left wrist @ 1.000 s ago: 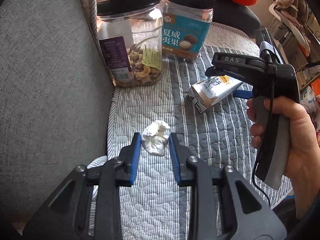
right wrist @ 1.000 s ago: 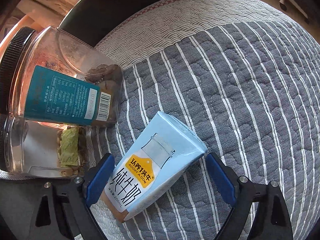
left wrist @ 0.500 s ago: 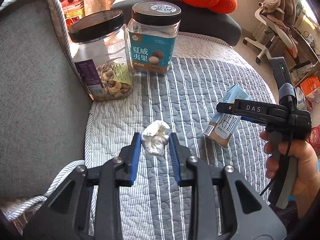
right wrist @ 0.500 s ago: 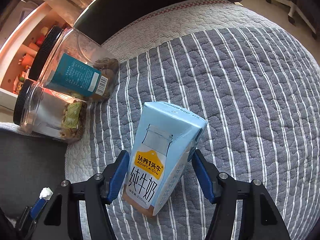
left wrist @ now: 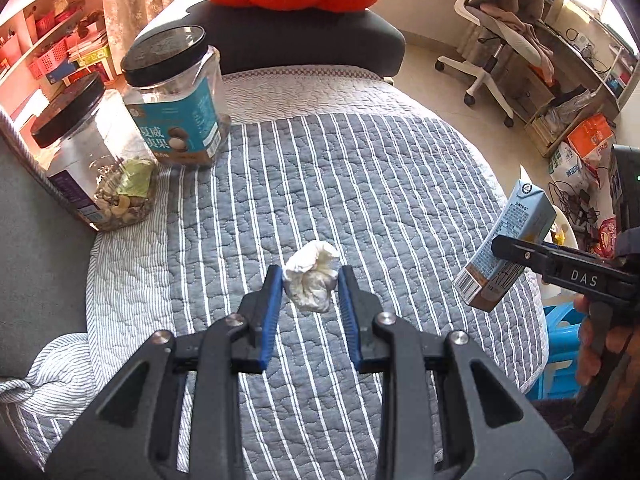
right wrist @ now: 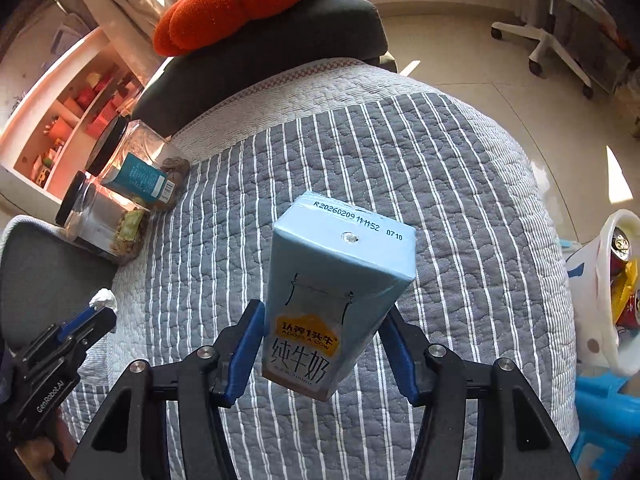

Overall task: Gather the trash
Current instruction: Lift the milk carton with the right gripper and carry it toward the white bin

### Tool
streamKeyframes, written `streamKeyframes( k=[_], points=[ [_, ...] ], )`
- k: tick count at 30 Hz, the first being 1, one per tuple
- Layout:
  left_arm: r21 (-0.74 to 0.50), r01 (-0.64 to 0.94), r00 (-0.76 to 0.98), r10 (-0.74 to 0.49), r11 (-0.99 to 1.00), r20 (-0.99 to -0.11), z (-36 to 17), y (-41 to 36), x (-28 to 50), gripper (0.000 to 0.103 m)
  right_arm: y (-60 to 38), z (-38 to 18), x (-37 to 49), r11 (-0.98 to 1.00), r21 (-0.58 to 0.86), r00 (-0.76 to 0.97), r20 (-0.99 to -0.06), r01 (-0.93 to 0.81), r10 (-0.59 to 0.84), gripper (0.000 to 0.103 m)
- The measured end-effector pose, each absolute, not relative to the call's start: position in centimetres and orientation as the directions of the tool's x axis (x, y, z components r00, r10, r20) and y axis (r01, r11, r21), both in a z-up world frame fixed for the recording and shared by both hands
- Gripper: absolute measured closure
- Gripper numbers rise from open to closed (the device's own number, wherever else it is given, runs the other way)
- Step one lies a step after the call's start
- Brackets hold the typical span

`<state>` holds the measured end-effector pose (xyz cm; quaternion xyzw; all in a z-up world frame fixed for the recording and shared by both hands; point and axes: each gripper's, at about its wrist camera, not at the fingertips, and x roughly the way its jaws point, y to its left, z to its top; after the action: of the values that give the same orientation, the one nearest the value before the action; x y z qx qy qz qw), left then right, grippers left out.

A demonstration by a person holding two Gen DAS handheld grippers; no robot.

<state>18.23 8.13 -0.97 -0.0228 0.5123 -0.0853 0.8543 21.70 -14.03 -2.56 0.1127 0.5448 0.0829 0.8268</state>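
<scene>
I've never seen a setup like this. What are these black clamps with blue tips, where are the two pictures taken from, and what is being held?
There is no robot here: a person holds a pair of hand-operated tongs in each hand, and a fisheye camera on each looks along its two fingers. The left wrist view shows the left tongs shut on a crumpled white tissue. The right wrist view shows the right tongs shut on a light blue milk carton, lifted off the surface. Each view also catches the other tool at its edge. Below is a grey striped quilted cover on a sofa. Two black-lidded nut jars stand at its far left. At the right, a white bag holds cans and wrappers, probably the trash.
</scene>
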Motion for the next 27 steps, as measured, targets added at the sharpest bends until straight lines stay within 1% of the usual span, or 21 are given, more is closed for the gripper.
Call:
streamKeyframes(
  k=[5,8,15,22,27],
  points=[
    [-0.118,0.186,0.469,-0.194,0.975,-0.862,-0.6,3.1,18.4,0.073,-19.7,-1.6,19.2,0.961,0.276,0.442,-0.866,0.029,0.236,0.045],
    [-0.107,0.229,0.477,-0.207,0.967,-0.854,-0.4,-0.3,18.4,0.073,-23.3,-1.7,18.5,0.947,0.309,0.448,-0.862,0.090,0.238,0.045],
    [-0.128,0.358,0.476,-0.299,0.925,-0.827,0.3,-7.7,17.8,0.073,-31.1,0.5,16.2,0.934,0.313,0.524,-0.832,0.171,0.183,0.045],
    [-0.152,0.496,0.439,-0.397,0.855,-0.806,0.5,-15.8,17.5,0.072,-39.3,1.6,13.3,0.915,0.273,0.557,-0.828,0.298,0.066,0.045],
    [-0.147,0.579,0.390,-0.431,0.802,-0.814,-0.4,-22.5,17.7,0.072,-44.1,2.0,11.4,0.901,0.237,0.564,-0.825,0.364,-0.011,0.045]
  ],
)
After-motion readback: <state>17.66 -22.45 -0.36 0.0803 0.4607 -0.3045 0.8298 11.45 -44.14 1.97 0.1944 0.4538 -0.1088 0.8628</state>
